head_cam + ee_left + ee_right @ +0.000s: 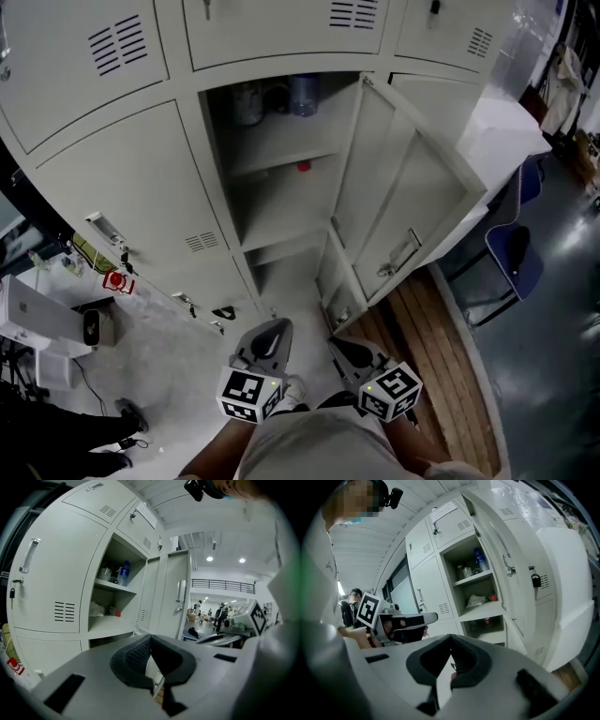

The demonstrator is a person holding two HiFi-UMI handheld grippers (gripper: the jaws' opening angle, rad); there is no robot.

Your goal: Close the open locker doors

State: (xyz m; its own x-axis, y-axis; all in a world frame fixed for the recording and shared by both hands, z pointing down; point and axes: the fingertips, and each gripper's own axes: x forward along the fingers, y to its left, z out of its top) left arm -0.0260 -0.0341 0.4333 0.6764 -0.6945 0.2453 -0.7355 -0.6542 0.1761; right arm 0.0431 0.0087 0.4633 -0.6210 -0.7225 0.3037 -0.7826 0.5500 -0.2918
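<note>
In front of the bank of pale grey lockers (112, 178), the person holds both grippers low and close to the body, well short of the doors. The left gripper (273, 336) has its jaws pressed together at the tips with nothing between them. The right gripper (349, 352) is likewise clenched on nothing, its dark pads meeting at a point. The two sit just beside each other, marker cubes toward the person.

The middle locker stands open. Its tall door (412, 187) swings out to the right (its handle shows near the lower edge in the head view), and beneath it a smaller lower door (336, 281) also hangs ajar. Neither gripper touches either door.

Inside the open compartment an upper shelf (281, 141) carries a clear blue-tinted bottle (303, 94) with some jars beside it. On the shelf below lie a small red-capped thing (303, 166) and, seen in the gripper views, a crumpled white item (96, 609).

The neighbouring locker doors are shut, one at the left with a red tag (117, 280) hanging by its lock. A strip of wooden boards (422, 337) lies to the right of the lockers' foot, with a blue chair (514, 251) beyond.
</note>
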